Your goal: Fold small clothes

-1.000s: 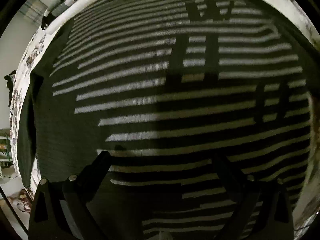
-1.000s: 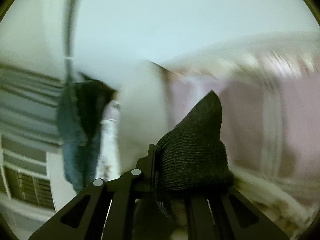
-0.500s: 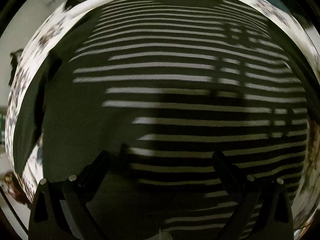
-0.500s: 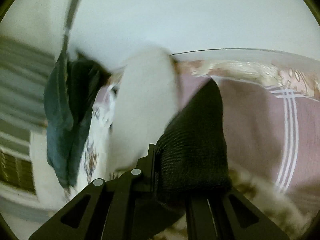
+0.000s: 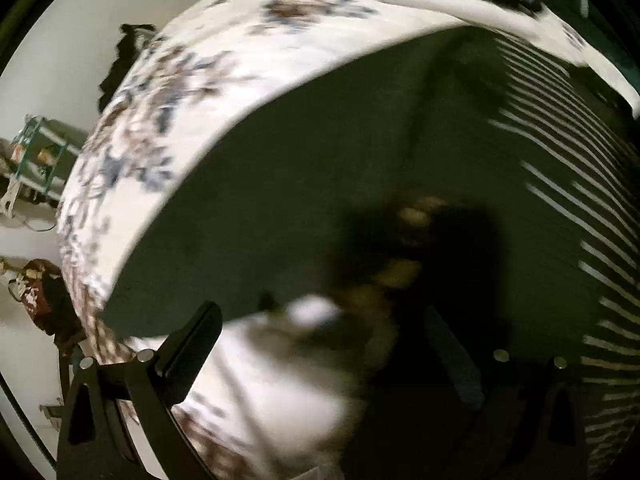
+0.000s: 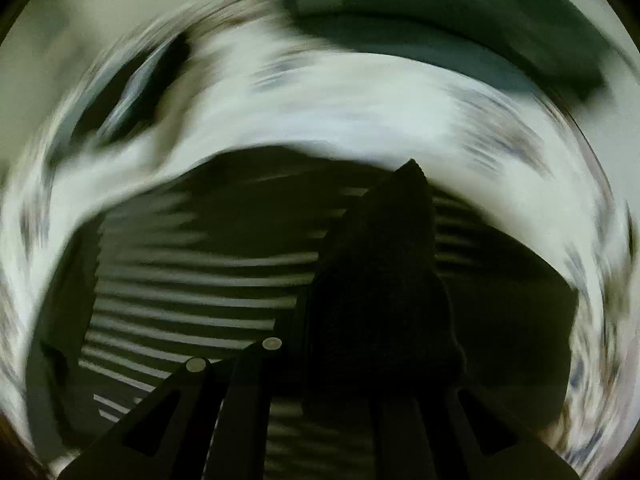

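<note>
Right gripper was clamped on a corner of the dark knit garment; the pinched cloth stood up in a peak in front of the jaws. Below it the rest of the garment lay spread on the bed, white stripes showing left of the peak. The right wrist view was heavily smeared, so finer detail was unreadable.

Left gripper had its jaws wide apart with nothing between them. It pointed steeply down near the garment's edge, where plain dark cloth met the floral bedsheet. The striped part sat off to the right in that view. A blurred dark patch lay just ahead of the left gripper; couldn't tell what it was.

Judged step: mid-fold. Right side carried one corner up and over the body of the garment, left side free and hunting for a second hold.

Next move likely needs the left gripper to take the matching corner or edge, so both ends travel together and the fold lands square. Risk: a one-sided carry skews the crease.
</note>
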Available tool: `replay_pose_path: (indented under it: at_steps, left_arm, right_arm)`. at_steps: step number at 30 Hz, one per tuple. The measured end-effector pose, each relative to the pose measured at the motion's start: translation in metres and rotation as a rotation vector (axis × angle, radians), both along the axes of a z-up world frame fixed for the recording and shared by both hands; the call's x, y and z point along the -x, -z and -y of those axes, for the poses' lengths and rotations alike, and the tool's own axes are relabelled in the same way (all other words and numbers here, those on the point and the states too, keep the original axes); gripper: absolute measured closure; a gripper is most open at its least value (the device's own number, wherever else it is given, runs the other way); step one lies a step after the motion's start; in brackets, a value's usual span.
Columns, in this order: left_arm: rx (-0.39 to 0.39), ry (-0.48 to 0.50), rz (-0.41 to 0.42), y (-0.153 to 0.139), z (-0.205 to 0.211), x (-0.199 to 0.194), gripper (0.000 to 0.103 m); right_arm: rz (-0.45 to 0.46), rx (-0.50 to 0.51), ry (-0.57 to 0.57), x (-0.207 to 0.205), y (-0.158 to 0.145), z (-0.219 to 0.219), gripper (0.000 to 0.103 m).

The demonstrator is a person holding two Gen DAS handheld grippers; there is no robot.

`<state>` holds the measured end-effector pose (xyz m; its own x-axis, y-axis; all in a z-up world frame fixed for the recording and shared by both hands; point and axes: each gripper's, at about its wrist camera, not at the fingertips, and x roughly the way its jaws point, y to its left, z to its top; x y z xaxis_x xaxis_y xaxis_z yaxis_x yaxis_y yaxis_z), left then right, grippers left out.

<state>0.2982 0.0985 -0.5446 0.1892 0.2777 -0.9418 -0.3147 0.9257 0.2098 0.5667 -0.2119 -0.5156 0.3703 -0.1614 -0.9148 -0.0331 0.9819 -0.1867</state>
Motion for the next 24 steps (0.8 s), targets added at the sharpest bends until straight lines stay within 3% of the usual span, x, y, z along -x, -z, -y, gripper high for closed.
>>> replay_pose_path:
  at_steps: [3, 5, 9, 11, 13, 14, 15, 16, 17, 20, 24]
  left_arm:
    - [-0.005, -0.03, 0.017, -0.005, -0.043, 0.007, 0.0]
    - [-0.007, -0.041, 0.026, -0.007, -0.061, 0.012, 0.0]
    - [0.008, -0.08, 0.021, -0.003, -0.087, 0.024, 0.0]
    - [0.025, -0.106, 0.014, 0.0, -0.101, 0.028, 0.0]
    - [0.048, -0.137, 0.007, 0.0, -0.115, 0.033, 0.0]
    - [0.061, -0.156, 0.006, -0.002, -0.121, 0.038, 0.0]
    - [0.068, -0.169, 0.007, -0.004, -0.127, 0.041, 0.0]
    - [0.078, -0.187, 0.006, -0.007, -0.136, 0.047, 0.0]
    - [0.094, -0.205, 0.005, -0.01, -0.146, 0.054, 0.0]
    - [0.14, -0.27, 0.005, -0.016, -0.176, 0.077, 0.0]
    - [0.204, -0.352, 0.005, -0.007, -0.215, 0.108, 0.0]
  right_arm:
    - [-0.017, 0.107, -0.179, -0.005, 0.032, -0.117, 0.096]
    - [-0.029, 0.15, -0.249, 0.002, 0.047, -0.166, 0.096]
    - [-0.062, 0.256, -0.306, 0.018, 0.076, -0.21, 0.096]
    - [-0.075, 0.237, -0.298, 0.018, 0.077, -0.216, 0.093]
    - [-0.13, 0.082, -0.27, 0.024, 0.063, -0.203, 0.091]
    - [-0.195, -0.15, -0.254, 0.032, 0.049, -0.188, 0.082]
    - [-0.234, -0.294, -0.237, 0.038, 0.042, -0.177, 0.062]
    - [-0.285, -0.52, -0.194, 0.051, 0.033, -0.158, 0.053]
    - [-0.295, -0.68, -0.14, 0.068, 0.024, -0.138, 0.043]
    - [-0.294, -0.756, 0.017, 0.111, 0.014, -0.093, 0.041]
    - [-0.31, -0.73, 0.181, 0.139, 0.025, -0.039, 0.04]
